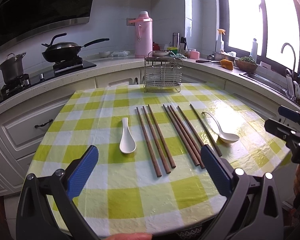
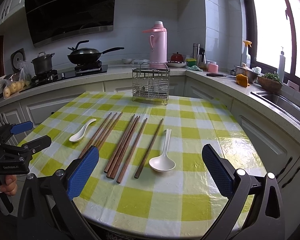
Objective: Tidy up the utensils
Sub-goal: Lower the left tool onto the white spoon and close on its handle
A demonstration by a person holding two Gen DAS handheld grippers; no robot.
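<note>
Both grippers hover at desk near edge, jaws wide apart, empty. Chopsticks mid-desk, long axes pointing at wire caddy on far edge. Left gripper nearer short spoon; right gripper nearer ladle spoon.

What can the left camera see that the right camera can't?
Only the left wrist view shows the curved tap over the sink. Only the right wrist view shows the bag of potatoes on the counter and a hand gripping the left gripper's handle. Both show seven chopsticks, two white spoons, the empty wire rack, the pink flask, and both grippers open, the left gripper and the right gripper.
</note>
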